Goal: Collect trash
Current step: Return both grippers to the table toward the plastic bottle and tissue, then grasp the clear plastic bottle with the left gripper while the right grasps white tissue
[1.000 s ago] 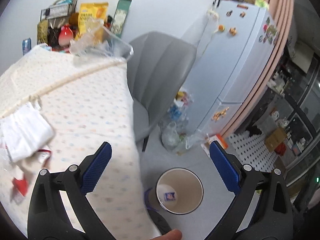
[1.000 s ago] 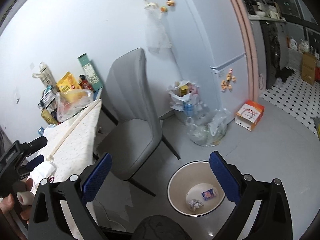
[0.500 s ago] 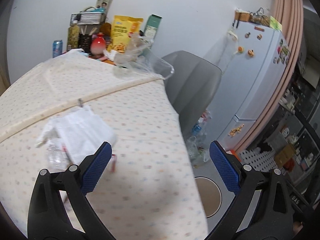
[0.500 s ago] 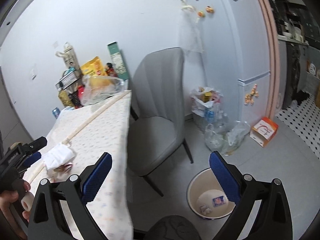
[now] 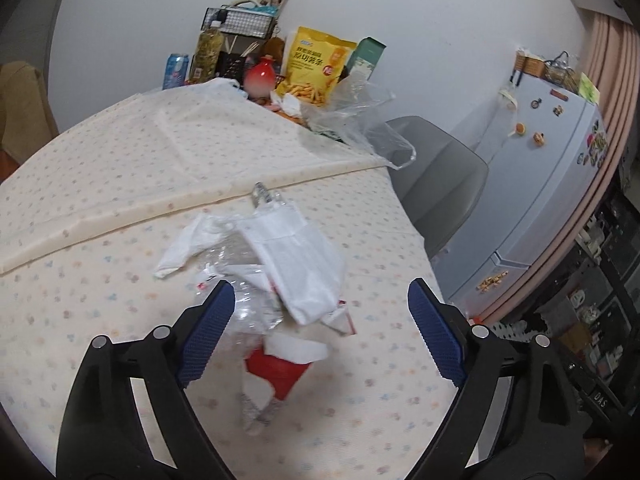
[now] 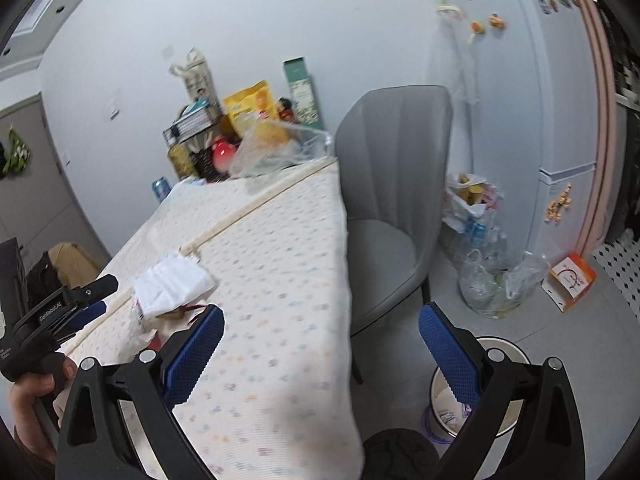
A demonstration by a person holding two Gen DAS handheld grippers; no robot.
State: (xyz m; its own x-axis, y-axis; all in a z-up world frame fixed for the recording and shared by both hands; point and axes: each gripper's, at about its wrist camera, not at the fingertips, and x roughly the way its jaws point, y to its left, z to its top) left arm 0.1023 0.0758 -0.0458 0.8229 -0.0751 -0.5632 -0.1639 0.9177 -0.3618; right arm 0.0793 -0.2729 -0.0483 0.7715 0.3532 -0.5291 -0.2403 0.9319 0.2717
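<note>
A heap of trash lies on the dotted tablecloth (image 5: 100, 184): a crumpled white bag (image 5: 296, 256), clear plastic film (image 5: 248, 304) and a red-and-white wrapper (image 5: 280, 368). My left gripper (image 5: 320, 332) is open and empty, its jaws either side of the heap, just above it. The white bag (image 6: 172, 288) also shows in the right wrist view. My right gripper (image 6: 320, 356) is open and empty, over the table's edge. The round trash bin (image 6: 504, 396) stands on the floor, partly hidden by my right finger, with scraps inside.
A grey chair (image 6: 396, 200) stands at the table's right side. Snack bags, bottles and a clear plastic bag (image 5: 356, 120) crowd the far end of the table. Full plastic bags (image 6: 492, 280) and a fridge (image 5: 540, 208) stand by the wall.
My left gripper has swung from above the floor bin over the table and down toward the trash heap. My right gripper has turned left, so the bin has slid toward the lower right.
</note>
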